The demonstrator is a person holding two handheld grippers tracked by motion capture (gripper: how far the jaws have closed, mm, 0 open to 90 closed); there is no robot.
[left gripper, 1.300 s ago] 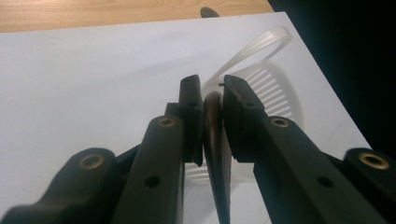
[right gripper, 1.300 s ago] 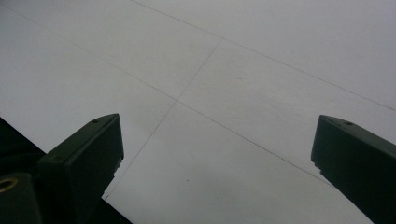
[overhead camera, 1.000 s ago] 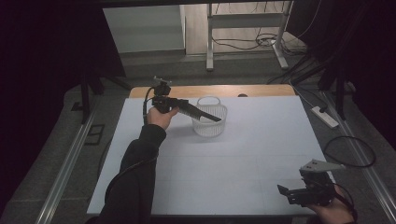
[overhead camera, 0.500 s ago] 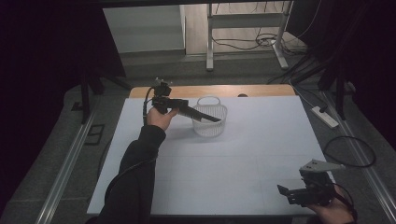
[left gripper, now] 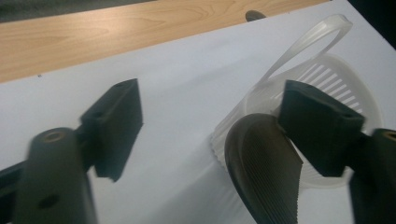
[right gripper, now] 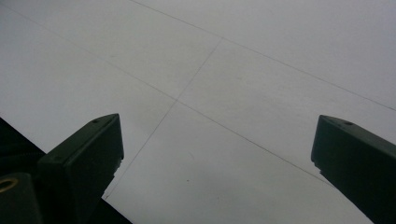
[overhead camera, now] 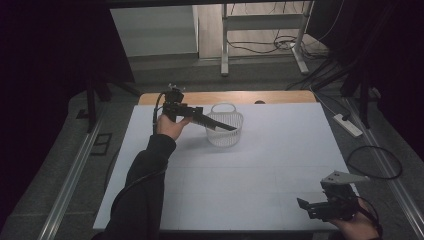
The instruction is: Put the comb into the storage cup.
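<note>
Left claw (overhead camera: 227, 126) over the white basket (overhead camera: 226, 131), jaws just opening off a dark ribbed piece (left gripper: 264, 170) dropping in; right claw (overhead camera: 320, 207) idles wide open, empty, by the counter (overhead camera: 260, 170) edge

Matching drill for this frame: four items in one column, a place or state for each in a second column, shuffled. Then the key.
1 basket
2 dark ribbed piece
3 right gripper
4 wooden strip

A open, nothing between its fingers, over the bare white sheet
B along the far edge of the white sheet
C translucent white, handle up
D between the fingers of the left gripper, above the basket

Pairs: 1-C; 2-D; 3-A; 4-B.
Note: the left gripper's fingers have just been opening, with the dark ribbed piece between them, close against one finger.
</note>
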